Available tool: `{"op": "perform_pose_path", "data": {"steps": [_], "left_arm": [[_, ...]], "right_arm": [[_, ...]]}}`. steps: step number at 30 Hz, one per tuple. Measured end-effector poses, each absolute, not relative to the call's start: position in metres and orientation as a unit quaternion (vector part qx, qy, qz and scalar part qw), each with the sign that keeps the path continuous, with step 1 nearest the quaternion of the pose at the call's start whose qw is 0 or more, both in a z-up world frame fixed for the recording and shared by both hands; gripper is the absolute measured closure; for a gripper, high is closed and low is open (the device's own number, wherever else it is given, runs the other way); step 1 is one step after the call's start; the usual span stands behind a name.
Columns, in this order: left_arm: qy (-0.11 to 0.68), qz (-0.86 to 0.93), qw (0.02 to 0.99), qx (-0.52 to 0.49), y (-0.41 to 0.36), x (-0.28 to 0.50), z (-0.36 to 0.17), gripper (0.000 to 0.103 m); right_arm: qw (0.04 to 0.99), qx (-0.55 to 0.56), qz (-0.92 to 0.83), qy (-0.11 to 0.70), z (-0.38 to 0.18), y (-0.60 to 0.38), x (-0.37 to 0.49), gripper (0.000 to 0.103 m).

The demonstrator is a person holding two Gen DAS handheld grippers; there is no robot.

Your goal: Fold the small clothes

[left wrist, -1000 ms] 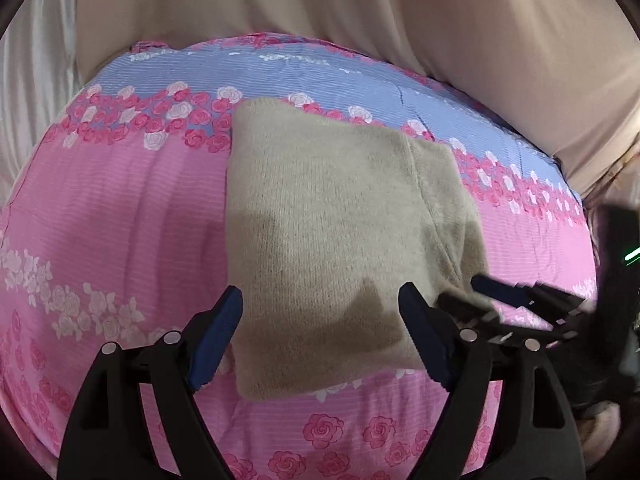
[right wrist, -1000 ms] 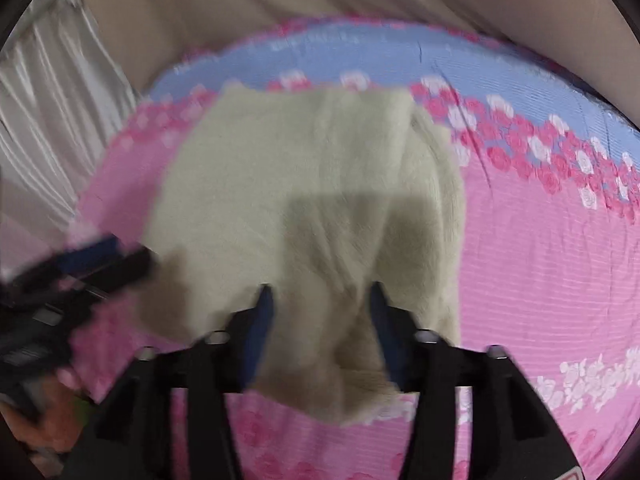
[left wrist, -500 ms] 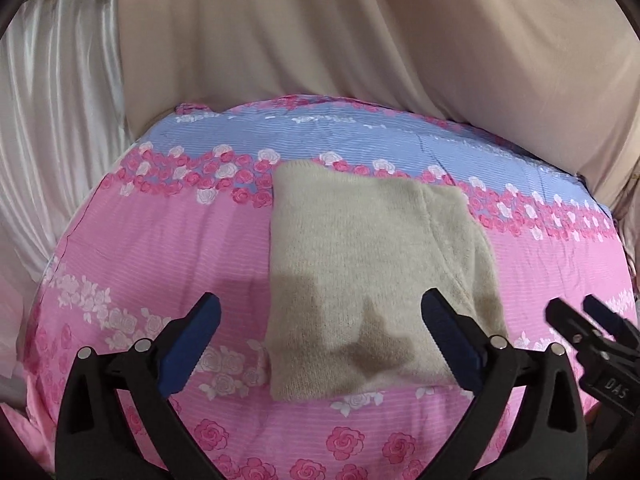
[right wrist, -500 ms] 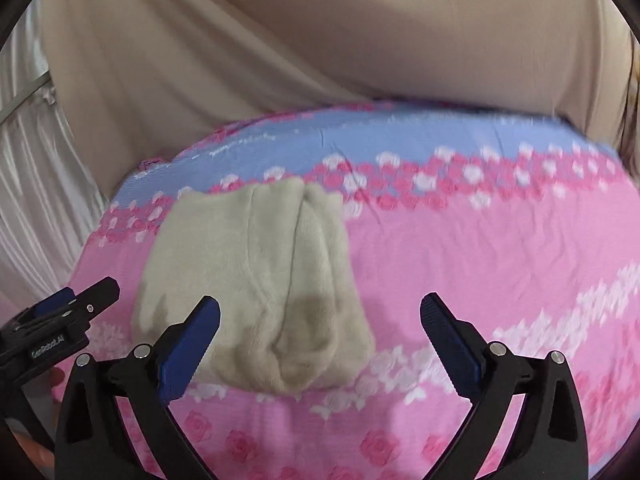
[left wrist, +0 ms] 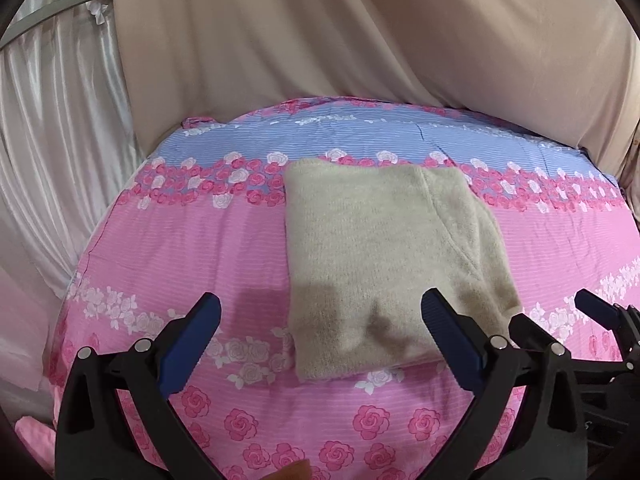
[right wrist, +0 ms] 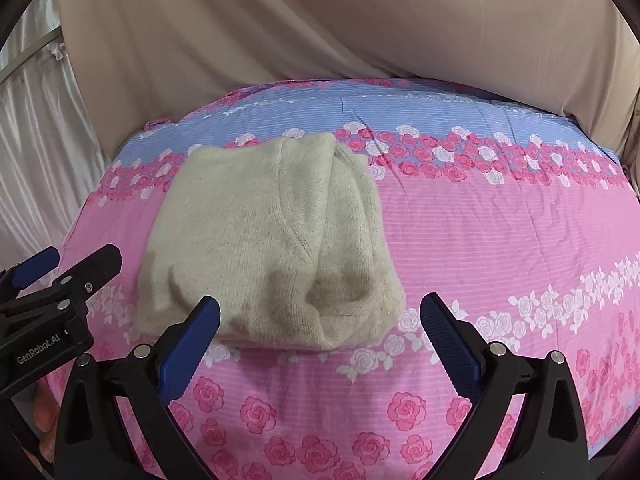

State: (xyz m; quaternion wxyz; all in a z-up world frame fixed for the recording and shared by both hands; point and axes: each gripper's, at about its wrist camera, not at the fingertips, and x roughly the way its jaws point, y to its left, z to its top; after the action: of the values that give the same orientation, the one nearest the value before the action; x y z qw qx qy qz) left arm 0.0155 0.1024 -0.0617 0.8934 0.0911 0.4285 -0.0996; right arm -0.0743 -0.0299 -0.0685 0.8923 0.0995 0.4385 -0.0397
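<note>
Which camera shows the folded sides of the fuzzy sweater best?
The right wrist view: the sweater shows its rolled, layered edge facing the camera. The left wrist view shows the sweater mostly from above, flat, with one seam line and the layers hidden.

The only thing lying on the bed point(left wrist: 168, 248) is the folded beige sweater point(left wrist: 384, 264), with bare floral sheet open to its left, to its right and in front of it. Beige drapery point(left wrist: 360, 40) closes off the far edge, and a white curtain point(left wrist: 52, 140) hangs along the left side. The left gripper point(left wrist: 320, 334) and right gripper point(right wrist: 320, 334) hang side by side, close together, fingers spread, above the near edge.
</note>
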Motion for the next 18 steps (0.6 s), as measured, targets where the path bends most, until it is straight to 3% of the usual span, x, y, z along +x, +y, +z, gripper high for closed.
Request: {"op": "perform_pose_path", "data": {"steps": [18], "left_arm": [[0.454, -0.101, 0.883, 0.052, 0.122, 0.011, -0.072, 0.005]], "right_arm": [[0.888, 0.102, -0.045, 0.445, -0.072, -0.016, -0.081, 0.005]]}}
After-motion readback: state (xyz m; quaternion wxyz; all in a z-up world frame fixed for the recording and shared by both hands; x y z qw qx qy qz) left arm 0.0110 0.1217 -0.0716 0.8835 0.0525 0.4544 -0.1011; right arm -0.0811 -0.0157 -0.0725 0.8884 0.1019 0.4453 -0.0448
